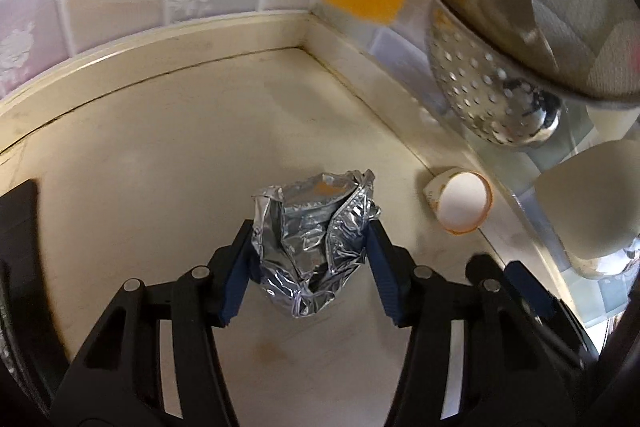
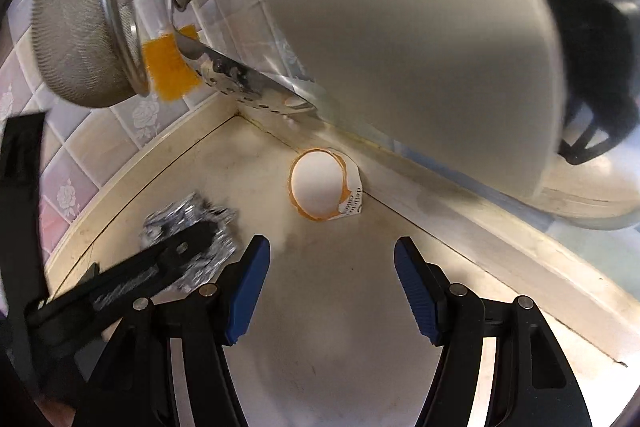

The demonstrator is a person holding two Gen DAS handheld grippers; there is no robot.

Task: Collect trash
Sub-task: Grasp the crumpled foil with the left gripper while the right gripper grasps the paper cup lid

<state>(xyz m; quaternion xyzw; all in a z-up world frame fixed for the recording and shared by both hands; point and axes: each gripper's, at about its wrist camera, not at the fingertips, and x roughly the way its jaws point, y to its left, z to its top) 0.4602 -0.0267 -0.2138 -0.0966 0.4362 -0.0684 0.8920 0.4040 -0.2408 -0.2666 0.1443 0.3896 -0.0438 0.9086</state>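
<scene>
Left gripper (image 1: 310, 239) clamped on crumpled foil wrapper (image 1: 312, 247), blue pads pressing both its sides, wrapper resting on cream counter (image 1: 160, 167). Right gripper (image 2: 332, 267) open, nothing between pads. Beyond it, tipped paper cup (image 2: 318, 183) lies against wall edge. Perforated colander (image 1: 492, 95) hangs above corner.

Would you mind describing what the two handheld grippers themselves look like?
Both match. The left gripper and right gripper have matte black linkage arms joined by silver round pins, ending in two fingers faced with ribbed blue pads. No cables, markings or sleeves show.
</scene>
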